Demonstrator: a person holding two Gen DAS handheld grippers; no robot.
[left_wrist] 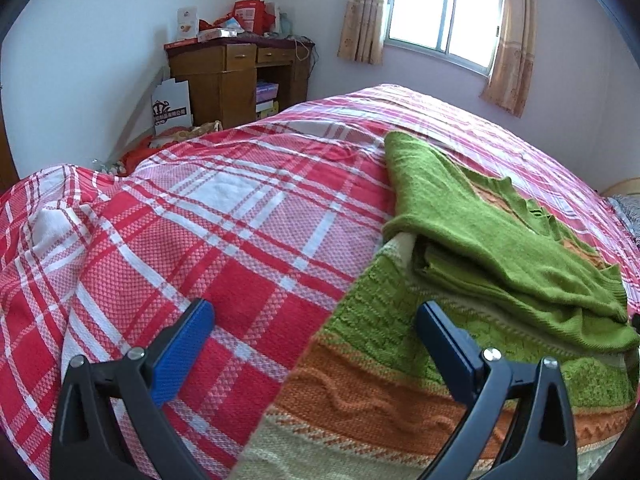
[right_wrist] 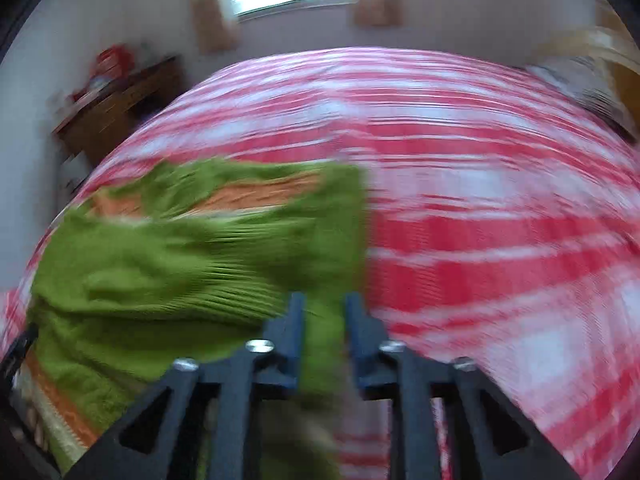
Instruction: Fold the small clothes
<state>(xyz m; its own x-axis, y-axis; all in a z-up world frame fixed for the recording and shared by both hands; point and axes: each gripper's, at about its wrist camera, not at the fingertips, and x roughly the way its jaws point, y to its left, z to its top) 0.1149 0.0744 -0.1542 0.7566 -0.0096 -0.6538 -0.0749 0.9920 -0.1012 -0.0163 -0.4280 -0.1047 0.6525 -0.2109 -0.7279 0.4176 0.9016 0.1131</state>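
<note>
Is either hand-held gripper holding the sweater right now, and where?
Left hand-held gripper holds nothing, jaws wide open. Green sweater fabric lies between the right hand-held gripper jaws, at its edge; blur hides whether they clamp it.

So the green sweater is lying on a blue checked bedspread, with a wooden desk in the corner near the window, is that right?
Not quite. The bedspread is red and white checked, not blue, as the left wrist view shows clearly. The rest holds: the green sweater lies on it, and the wooden desk stands in the corner near the window.
</note>
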